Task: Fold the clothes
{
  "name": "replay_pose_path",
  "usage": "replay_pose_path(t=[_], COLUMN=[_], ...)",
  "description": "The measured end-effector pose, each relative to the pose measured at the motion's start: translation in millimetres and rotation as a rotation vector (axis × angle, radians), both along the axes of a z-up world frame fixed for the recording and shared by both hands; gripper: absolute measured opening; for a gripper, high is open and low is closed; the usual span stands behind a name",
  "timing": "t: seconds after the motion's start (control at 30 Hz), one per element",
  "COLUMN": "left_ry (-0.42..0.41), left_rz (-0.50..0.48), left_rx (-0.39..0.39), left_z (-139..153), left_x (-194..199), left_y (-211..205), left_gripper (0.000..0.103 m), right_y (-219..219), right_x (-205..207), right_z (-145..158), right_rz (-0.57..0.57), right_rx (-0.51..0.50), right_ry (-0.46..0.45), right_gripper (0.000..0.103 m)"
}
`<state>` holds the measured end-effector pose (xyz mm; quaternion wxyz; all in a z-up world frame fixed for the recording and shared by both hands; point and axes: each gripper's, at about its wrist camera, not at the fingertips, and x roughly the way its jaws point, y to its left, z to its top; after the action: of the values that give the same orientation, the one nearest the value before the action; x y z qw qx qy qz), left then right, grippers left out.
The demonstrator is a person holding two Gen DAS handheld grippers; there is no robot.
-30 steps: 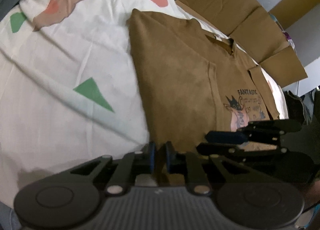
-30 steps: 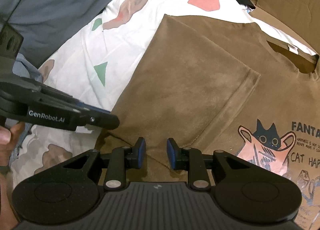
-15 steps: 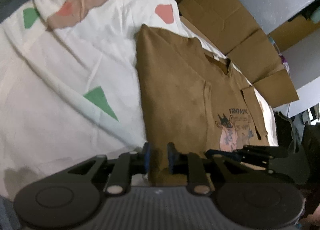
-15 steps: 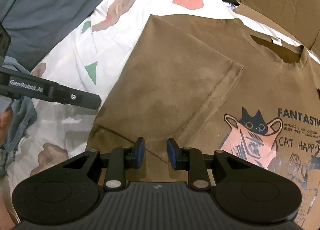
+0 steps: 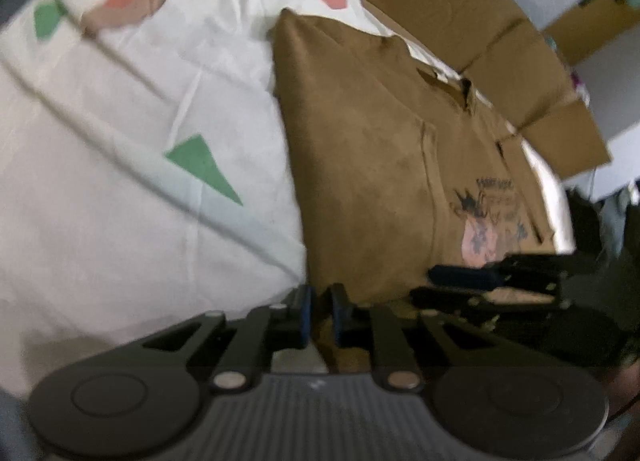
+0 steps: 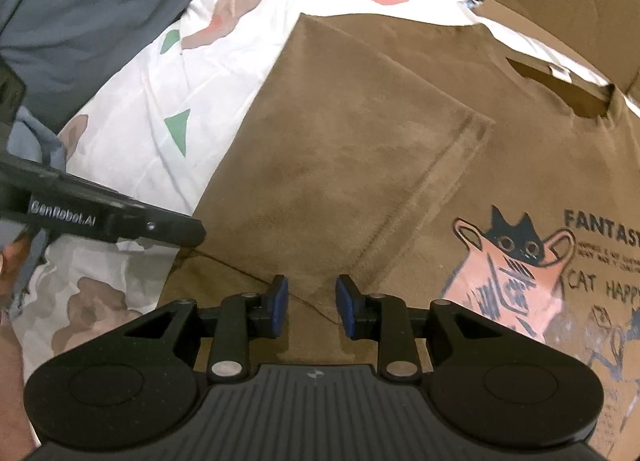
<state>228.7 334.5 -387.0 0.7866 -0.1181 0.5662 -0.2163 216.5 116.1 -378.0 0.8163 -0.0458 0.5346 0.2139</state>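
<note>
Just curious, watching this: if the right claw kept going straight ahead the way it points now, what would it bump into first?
Most likely the brown T-shirt: the right claw, open, points down at the folded-over sleeve panel just ahead. Depth is hard to judge here.

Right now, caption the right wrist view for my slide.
Open right tongs above a brown cat-print T-shirt, one sleeve folded in, on a patterned bedsheet.

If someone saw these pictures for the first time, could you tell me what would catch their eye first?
Most striking is the brown T-shirt spread over the white patterned sheet, its left sleeve folded in and a pink jug with a black cat printed on its chest at the right. Both grippers sit at its near hem: the right gripper open above the fabric, the left gripper nearly closed at the shirt's edge. Flattened cardboard lies beyond the shirt.
</note>
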Motion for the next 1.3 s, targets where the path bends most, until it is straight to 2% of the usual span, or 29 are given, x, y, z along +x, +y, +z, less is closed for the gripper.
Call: replay_pose_path(t=[0.1, 0.2, 0.33, 0.4, 0.5, 0.6, 0.7, 0.8, 1.07, 1.2, 1.3], left_ry=[-0.019, -0.034, -0.049, -0.055, -0.073, -0.084, -0.072, -0.071, -0.065, -0.046, -0.045], left_rz=[-0.019, -0.007, -0.024, -0.017, -0.024, -0.036, -0.027, -0.032, 0.006, 0.028, 0.062], left_rx=[0.050, 0.062, 0.124, 0.128, 0.170, 0.232, 0.240, 0.268, 0.264, 0.284, 0.293], left_z=[23, 50, 93, 120, 160, 192, 219, 241, 289, 304, 316], left_x=[-3, -4, -4, -4, -4, -6, -12, -22, -58, -71, -80], left_y=[3, 10, 6, 2, -8, -26, -40, -58, -105, -120, -127], left_gripper=[0.020, 0.020, 0.021, 0.031, 0.047, 0.048, 0.052, 0.055, 0.065, 0.075, 0.079], right_y=[-11, -27, -50, -62, -80, -95, -109, -121, -155, -175, -194], right_x=[3, 6, 5, 6, 6, 3, -3, -9, -26, -34, -39], right_z=[16, 40, 84, 105, 138, 167, 192, 217, 275, 303, 328], right_rz=[-0.014, -0.026, 0.008, -0.002, -0.013, -0.008, 0.000, 0.001, 0.002, -0.016, -0.047], right_rx=[0.028, 0.043, 0.033, 0.037, 0.046, 0.066, 0.078, 0.095, 0.114, 0.124, 0.154], right_ry=[0.023, 0.025, -0.036, -0.052, -0.074, -0.071, -0.060, -0.062, -0.048, -0.051, -0.055], right_gripper=[0.039, 0.044, 0.045, 0.046, 0.058, 0.063, 0.066, 0.075, 0.089, 0.091, 0.092])
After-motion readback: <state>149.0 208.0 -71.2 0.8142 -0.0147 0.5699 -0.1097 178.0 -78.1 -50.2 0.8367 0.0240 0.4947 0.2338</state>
